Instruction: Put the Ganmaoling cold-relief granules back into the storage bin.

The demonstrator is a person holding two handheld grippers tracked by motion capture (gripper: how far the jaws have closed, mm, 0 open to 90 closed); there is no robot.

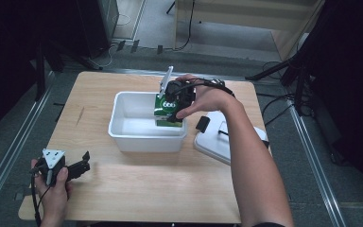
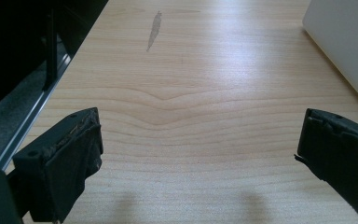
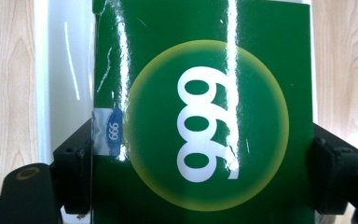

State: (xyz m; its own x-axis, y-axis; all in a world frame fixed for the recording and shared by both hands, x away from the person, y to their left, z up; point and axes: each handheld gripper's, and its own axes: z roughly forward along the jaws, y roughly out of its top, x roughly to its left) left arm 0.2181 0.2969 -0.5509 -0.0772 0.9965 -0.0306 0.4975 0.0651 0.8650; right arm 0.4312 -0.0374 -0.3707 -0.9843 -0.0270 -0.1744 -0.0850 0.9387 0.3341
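Wood table (image 1: 137, 189) holds a white tub (image 1: 123, 135), with a white lid (image 1: 212, 144) just beside it. Inside the tub's right end, the right gripper (image 1: 175, 106) squeezes a green box (image 3: 205, 116). Near the table's front corner, the left gripper (image 1: 75, 166) stands wide with nothing in it.

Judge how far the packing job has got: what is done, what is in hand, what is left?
Done: the lid is off, lying beside the white bin. In hand: the right gripper clamps the green box over the bin's right end. Left: setting it down and releasing. The left gripper rests open on the table.
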